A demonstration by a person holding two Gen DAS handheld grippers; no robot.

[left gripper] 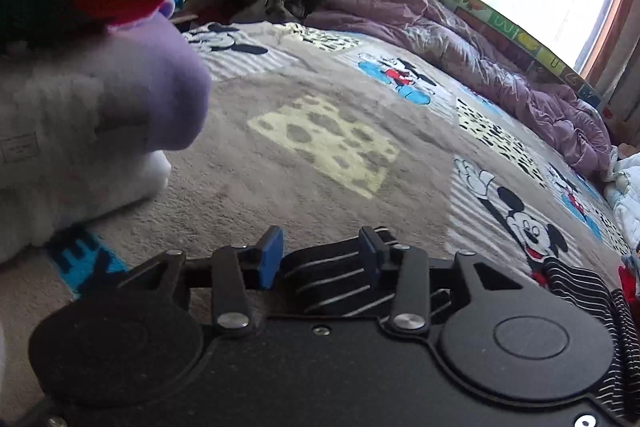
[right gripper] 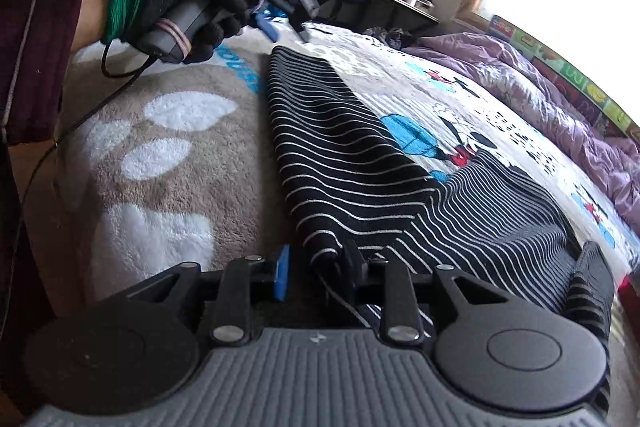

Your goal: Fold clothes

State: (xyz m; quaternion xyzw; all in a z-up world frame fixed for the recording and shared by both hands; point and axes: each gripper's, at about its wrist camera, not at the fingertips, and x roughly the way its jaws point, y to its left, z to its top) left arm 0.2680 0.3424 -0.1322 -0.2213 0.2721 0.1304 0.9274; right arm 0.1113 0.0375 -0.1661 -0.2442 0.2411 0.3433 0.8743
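Both tongs stand released low in frame: left tongs [left gripper: 320, 259] and right tongs [right gripper: 316, 273] straddle the striped garment [right gripper: 348, 163] on the bed [right gripper: 168, 187].

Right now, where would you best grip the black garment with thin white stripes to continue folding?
The black-and-white striped garment lies long and narrow on the cartoon-print blanket. I'd pinch its near corner hem, coming in low from the near edge, since that bunched edge sits raised beside the right gripper.

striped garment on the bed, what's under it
The striped garment lies on a cartoon-print blanket, whose mouse pictures show beside it. Whatever print or item sits directly beneath the fabric is covered.
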